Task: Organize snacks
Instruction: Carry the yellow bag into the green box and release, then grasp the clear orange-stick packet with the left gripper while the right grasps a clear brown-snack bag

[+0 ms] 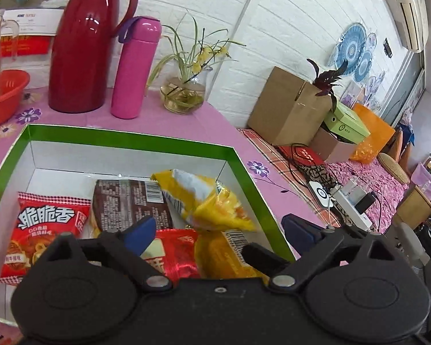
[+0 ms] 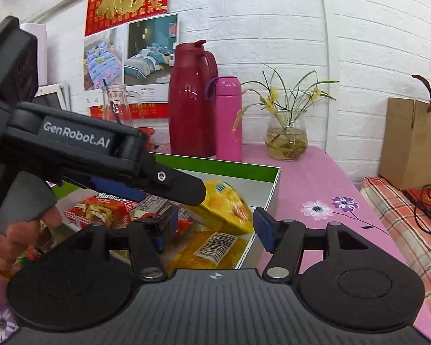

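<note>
A white box with a green rim (image 1: 129,139) sits on the pink flowered tablecloth and holds several snack packets. Among them are a red bag (image 1: 46,230), a brown packet (image 1: 129,204), a yellow bag (image 1: 209,201) and an orange packet with a barcode (image 1: 224,258). My left gripper (image 1: 218,231) hangs open over the box's near right part with nothing between its blue pads. My right gripper (image 2: 215,227) is open and empty too, above the box's right wall (image 2: 273,195). The yellow bag (image 2: 227,204) lies beyond it. The left gripper (image 2: 169,194), held by a hand, crosses the right wrist view's left side.
Behind the box stand a red thermos jug (image 1: 83,46), a pink bottle (image 1: 135,69) and a glass vase with a plant (image 1: 184,97). A red basin (image 1: 3,95) is at far left. Off the table's right edge lie a cardboard box (image 1: 287,106) and a power strip (image 1: 350,201).
</note>
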`<action>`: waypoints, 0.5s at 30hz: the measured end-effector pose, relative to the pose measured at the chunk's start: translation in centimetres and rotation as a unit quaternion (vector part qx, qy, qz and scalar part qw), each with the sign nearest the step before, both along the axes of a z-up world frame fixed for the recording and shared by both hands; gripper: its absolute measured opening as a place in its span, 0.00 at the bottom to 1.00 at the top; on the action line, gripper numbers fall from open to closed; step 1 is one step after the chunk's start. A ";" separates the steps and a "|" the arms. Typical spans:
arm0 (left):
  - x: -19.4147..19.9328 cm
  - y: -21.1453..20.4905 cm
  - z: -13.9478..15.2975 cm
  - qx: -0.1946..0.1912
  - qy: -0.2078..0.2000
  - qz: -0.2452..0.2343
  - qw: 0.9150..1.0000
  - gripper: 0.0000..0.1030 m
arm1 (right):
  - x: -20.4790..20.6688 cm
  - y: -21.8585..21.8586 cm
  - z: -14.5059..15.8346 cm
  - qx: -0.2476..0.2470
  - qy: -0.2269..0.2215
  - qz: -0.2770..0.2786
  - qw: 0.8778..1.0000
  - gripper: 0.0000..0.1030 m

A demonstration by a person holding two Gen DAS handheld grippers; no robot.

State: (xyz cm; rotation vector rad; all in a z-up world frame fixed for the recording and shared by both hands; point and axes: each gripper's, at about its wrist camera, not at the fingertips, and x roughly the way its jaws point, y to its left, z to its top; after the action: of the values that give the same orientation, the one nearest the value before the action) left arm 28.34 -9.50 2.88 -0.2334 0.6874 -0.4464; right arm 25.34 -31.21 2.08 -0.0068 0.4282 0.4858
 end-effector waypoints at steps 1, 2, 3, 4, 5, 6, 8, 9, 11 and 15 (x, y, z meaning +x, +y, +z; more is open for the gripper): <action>-0.3 0.1 0.3 -0.003 -0.001 -0.001 1.000 1.00 | -0.4 -0.1 0.4 0.001 -0.001 -0.001 1.000 0.96; -0.7 0.3 0.6 -0.007 -0.002 -0.003 1.000 1.00 | -0.7 -0.1 0.8 0.002 -0.004 -0.002 1.000 0.98; -1.3 0.3 1.0 -0.009 -0.005 -0.006 1.000 1.00 | -1.4 -0.2 1.3 0.003 -0.009 -0.001 1.000 1.00; -2.1 0.3 1.4 -0.010 -0.009 -0.009 1.000 1.00 | -2.1 -0.3 1.7 0.002 -0.014 -0.001 1.000 1.00; -2.8 0.4 1.8 -0.008 -0.012 -0.013 1.000 1.00 | -2.7 -0.3 2.0 -0.001 -0.018 -0.001 1.000 1.00; -3.6 0.4 2.1 -0.007 -0.015 -0.016 1.000 1.00 | -3.6 -0.4 2.4 -0.002 -0.023 0.001 1.000 1.00; -5.4 0.4 2.8 -0.007 -0.021 -0.025 0.999 1.00 | -5.3 -0.5 3.1 -0.003 -0.029 0.009 1.000 1.00; -6.2 0.5 3.0 -0.006 -0.023 -0.027 0.999 1.00 | -6.3 -0.6 3.3 -0.004 -0.032 0.014 0.999 1.00; -8.1 0.7 3.3 -0.003 -0.024 -0.031 0.999 1.00 | -8.2 -0.7 3.5 -0.008 -0.032 0.025 0.999 1.00; -11.9 1.3 3.1 0.006 -0.021 -0.039 0.999 1.00 | -12.0 -1.5 3.2 0.003 -0.007 0.056 0.998 1.00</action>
State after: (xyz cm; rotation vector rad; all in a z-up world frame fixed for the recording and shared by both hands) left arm 16.39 -8.20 5.99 -0.1849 0.6598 -0.5203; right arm 13.32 -32.69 5.26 -0.0282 0.4137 0.5973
